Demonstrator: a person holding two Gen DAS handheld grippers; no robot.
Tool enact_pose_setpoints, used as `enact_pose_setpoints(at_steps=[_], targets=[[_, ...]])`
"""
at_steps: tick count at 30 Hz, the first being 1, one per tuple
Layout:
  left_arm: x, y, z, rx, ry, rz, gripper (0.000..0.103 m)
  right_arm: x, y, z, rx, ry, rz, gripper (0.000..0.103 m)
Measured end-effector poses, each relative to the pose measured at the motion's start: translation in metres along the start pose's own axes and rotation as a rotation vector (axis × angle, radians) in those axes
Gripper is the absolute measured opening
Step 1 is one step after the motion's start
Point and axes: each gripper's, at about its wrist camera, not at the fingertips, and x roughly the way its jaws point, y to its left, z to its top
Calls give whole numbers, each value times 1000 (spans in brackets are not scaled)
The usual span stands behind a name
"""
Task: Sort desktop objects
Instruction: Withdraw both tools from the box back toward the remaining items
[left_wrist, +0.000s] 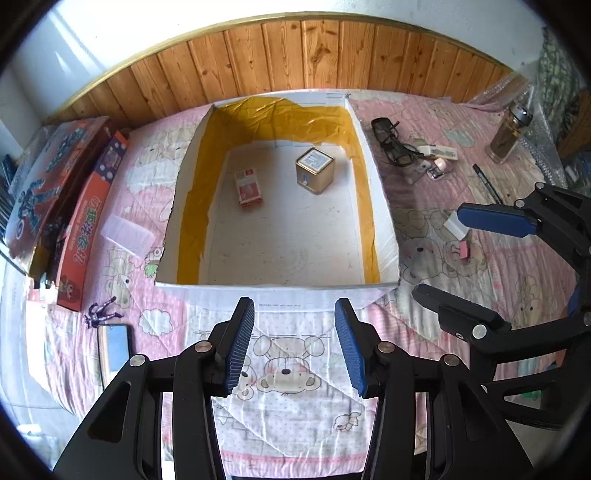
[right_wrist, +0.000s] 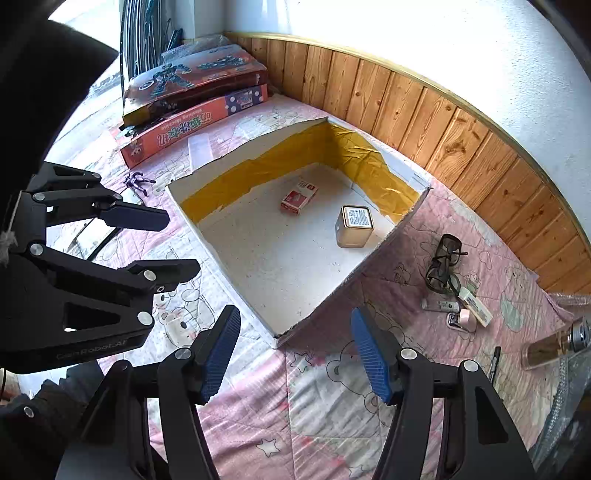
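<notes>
An open white box (left_wrist: 280, 290) (right_wrist: 236, 254) lined with yellow tape lies on the pink quilt. Inside it are a gold cube tin (left_wrist: 314, 170) (right_wrist: 354, 226) and a small red packet (left_wrist: 248, 187) (right_wrist: 299, 195). My left gripper (left_wrist: 294, 325) (right_wrist: 183, 242) is open and empty, just before the box's near wall. My right gripper (right_wrist: 295, 343) (left_wrist: 439, 254) is open and empty, over the box's right corner. To the right of the box lie black glasses (left_wrist: 391, 142) (right_wrist: 445, 264), small items (left_wrist: 436, 162) (right_wrist: 461, 306), a pen (left_wrist: 487, 182) (right_wrist: 495, 363) and a pink clip (left_wrist: 463, 251).
Toy boxes (left_wrist: 62, 195) (right_wrist: 192, 96) are stacked at the left. A clear plastic lid (left_wrist: 127, 234), a purple figure (left_wrist: 99, 314) (right_wrist: 138, 182) and a phone (left_wrist: 114, 347) lie left of the box. A bottle (left_wrist: 511, 134) (right_wrist: 554, 345) stands at the far right. Wood panelling (left_wrist: 295, 51) backs the bed.
</notes>
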Motion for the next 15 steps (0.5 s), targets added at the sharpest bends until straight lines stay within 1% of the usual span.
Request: enact_pose_setpoints(at_steps=[4,7,9,13,15], targets=[[-1,-12,-15,-15,-18,-65,48,-4,-6,-29,71,-58,-13,64],[1,-27,-24,-4,-41,-83,48,-8,-14,-52,138,-102,-16,64],[3,-38,-28,4,-53,-113,48,-11,-22,-69,191,-137,-21,64],[9,-63,-31,18,-57,-189,48,-14,-50,-106,326,-185,-29,64],[13,-80,-29,42,-58,-214,48,-13,-68,-125,405,-203,-39,64]])
